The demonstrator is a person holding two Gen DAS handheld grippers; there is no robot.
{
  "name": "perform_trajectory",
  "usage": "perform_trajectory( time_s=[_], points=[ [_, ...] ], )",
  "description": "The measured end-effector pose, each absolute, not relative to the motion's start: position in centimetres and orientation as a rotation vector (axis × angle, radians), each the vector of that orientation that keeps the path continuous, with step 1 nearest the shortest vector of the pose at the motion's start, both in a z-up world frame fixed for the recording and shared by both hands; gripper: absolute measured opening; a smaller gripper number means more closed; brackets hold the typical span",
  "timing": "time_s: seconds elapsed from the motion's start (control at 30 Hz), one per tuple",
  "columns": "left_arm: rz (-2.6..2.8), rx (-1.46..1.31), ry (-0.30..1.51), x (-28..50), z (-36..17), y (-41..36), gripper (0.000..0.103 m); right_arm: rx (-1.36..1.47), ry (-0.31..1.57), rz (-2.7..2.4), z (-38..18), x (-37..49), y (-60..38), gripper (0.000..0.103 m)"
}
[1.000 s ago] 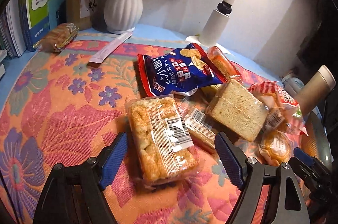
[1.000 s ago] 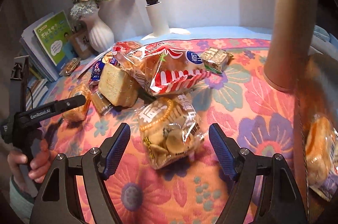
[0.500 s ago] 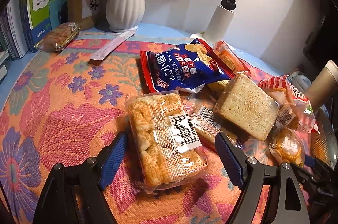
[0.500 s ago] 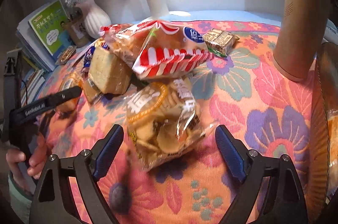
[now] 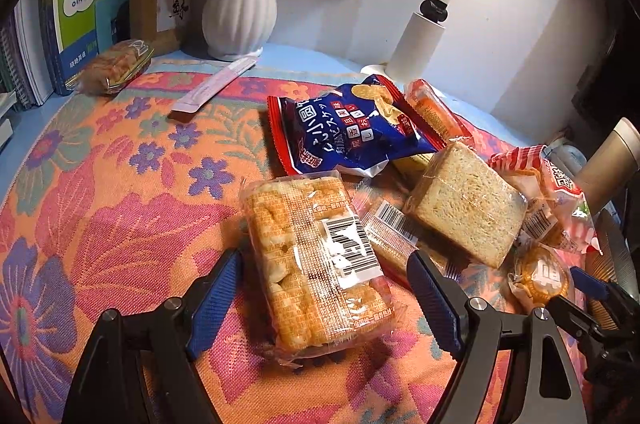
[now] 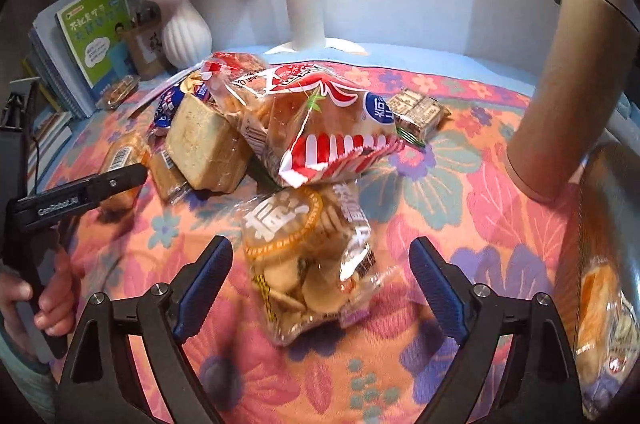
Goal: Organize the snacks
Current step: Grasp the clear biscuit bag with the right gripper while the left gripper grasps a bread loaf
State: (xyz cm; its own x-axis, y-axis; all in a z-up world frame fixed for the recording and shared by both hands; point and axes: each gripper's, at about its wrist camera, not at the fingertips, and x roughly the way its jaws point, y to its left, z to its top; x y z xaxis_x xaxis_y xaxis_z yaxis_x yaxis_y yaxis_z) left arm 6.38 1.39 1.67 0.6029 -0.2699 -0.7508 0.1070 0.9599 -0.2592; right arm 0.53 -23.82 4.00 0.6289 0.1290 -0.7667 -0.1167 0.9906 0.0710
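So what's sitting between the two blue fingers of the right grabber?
A clear bag of round crackers lies between the open right gripper's fingers on the flowery cloth, seen in the right wrist view.

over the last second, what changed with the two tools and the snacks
Both open tools closed in: the left tool now straddles the clear barcoded pastry pack, the right tool the clear round-biscuit bag. Nothing gripped; snacks stayed put.

Snacks placed by bread slice [image 5: 466,202], wrapped, tilted, mid-pile.
Blue chip bag [image 5: 352,128]: behind it.
Puffed cake pack [image 5: 316,260]: flat, barcode up, in front.
Red-striped bag [image 6: 320,120]: leaning beside it.
Round cracker bag [image 6: 308,260]: near, in front.
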Motion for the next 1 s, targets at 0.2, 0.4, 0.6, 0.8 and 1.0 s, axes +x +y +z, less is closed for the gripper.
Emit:
perform_trajectory(
  time_s=[0.2, 0.4, 0.6, 0.8, 1.0],
  points=[
    [-0.232, -0.219, 0.897, 6.4, 1.6, 1.7, 0.082, 0.064, 0.914, 0.17, 2.6, 0.7, -24.1, 0.091],
    [-0.234, -0.226, 0.896, 6.4, 1.6, 1.7, 0.082, 0.109, 0.924, 0.186, 2.5, -0.8, -23.8, 0.091],
    [-0.238, -0.237, 0.895, 6.4, 1.6, 1.8, 0.082, 0.158, 0.933, 0.177, 2.4, -0.1, -24.6, 0.091],
    [-0.234, -0.229, 0.896, 6.4, 1.6, 1.7, 0.082, 0.171, 0.916, 0.167, 2.4, 0.4, -25.1, 0.091],
    [-0.189, -0.201, 0.889, 6.3, 1.6, 1.6, 0.058, 0.101, 0.907, 0.173, 2.4, -0.1, -23.7, 0.072]
  ],
)
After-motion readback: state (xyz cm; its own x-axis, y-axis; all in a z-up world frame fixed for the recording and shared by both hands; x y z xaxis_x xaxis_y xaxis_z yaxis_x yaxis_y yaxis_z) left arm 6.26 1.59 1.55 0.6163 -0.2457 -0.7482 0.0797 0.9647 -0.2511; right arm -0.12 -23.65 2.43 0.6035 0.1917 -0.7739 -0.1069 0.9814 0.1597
